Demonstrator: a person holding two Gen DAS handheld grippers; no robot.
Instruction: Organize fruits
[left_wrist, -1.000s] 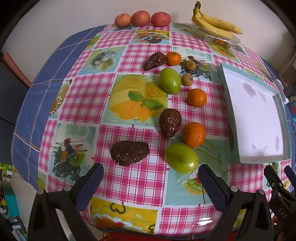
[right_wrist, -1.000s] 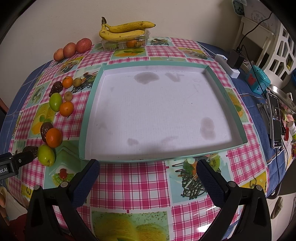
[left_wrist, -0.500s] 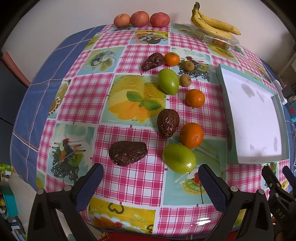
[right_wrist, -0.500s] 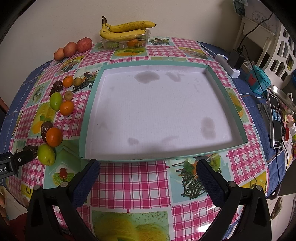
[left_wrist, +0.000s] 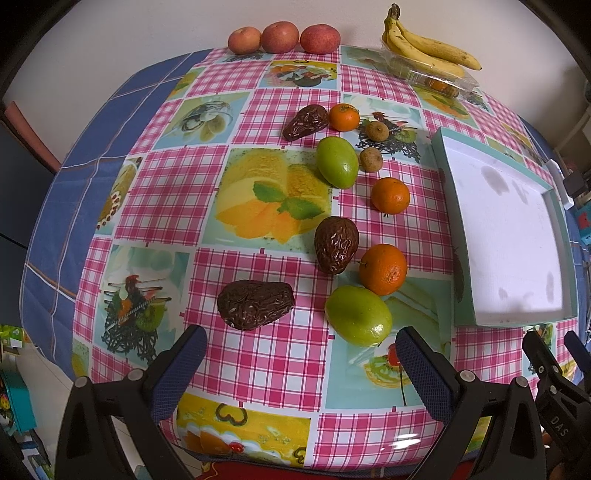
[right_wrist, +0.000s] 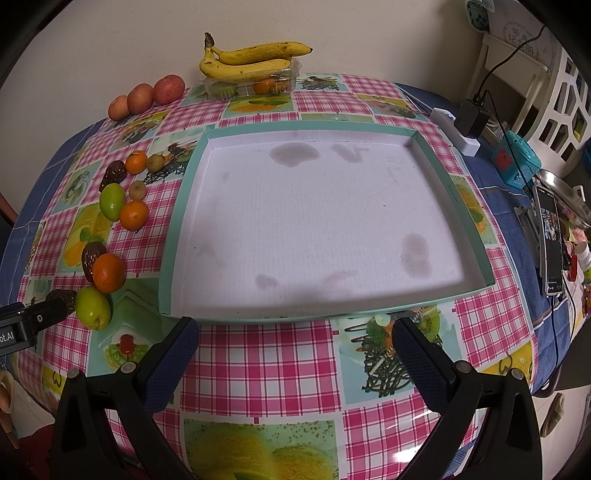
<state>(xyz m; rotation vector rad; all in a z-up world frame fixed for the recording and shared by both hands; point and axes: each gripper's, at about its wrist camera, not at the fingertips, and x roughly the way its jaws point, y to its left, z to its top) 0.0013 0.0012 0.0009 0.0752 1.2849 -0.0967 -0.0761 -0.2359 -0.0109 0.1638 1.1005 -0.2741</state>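
Both sets spread wide, holding nothing. Best to straddle the green fruit (left_wrist: 358, 315) just ahead of left gripper (left_wrist: 300, 363), squeeze gently, then tray (right_wrist: 448, 181) beyond right gripper (right_wrist: 295, 352).

A home dining area is showing: a fruit-print checked tablecloth (left_wrist: 258, 350) is covering the table, bananas (right_wrist: 251, 59) are lying by the wall, a phone (right_wrist: 551, 243) is charging nearby.
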